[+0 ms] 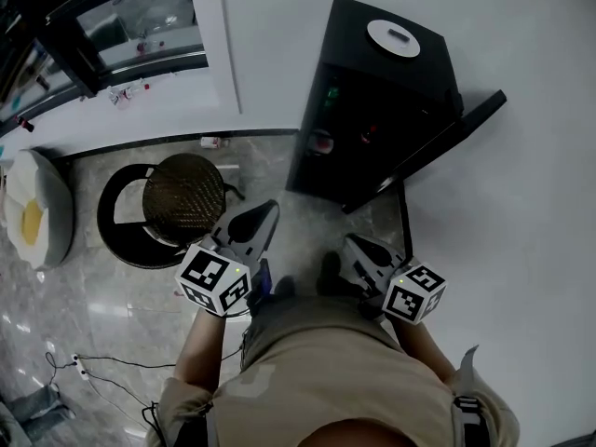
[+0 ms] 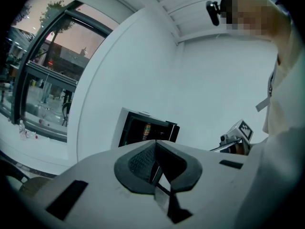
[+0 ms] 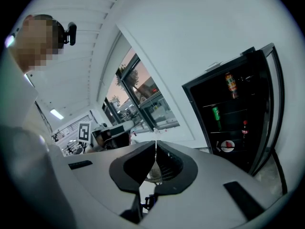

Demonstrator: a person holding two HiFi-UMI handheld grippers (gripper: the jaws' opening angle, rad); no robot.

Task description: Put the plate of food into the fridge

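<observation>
Looking down now on a khaki shirt [image 1: 307,361], short-sleeved and loose at the cuffs, with dark shoes [image 1: 328,270] just showing past it (only the toes, mind you). The left tongs [image 1: 271,209] wear a pale grey, wedge-shaped shell that tapers to a point. Behind it sits a white marker cube [image 1: 214,278] printed with bold black squares, with a tiny yellow-green dot on its edge. The right tongs [image 1: 348,241] are the same build, with a matching second cube [image 1: 414,292]. Up close, the shell carries dark rectangular slots [image 2: 66,200], and the pads [image 2: 142,162] are dark and finely ribbed. On the head is a small black camera [image 3: 71,32].
</observation>
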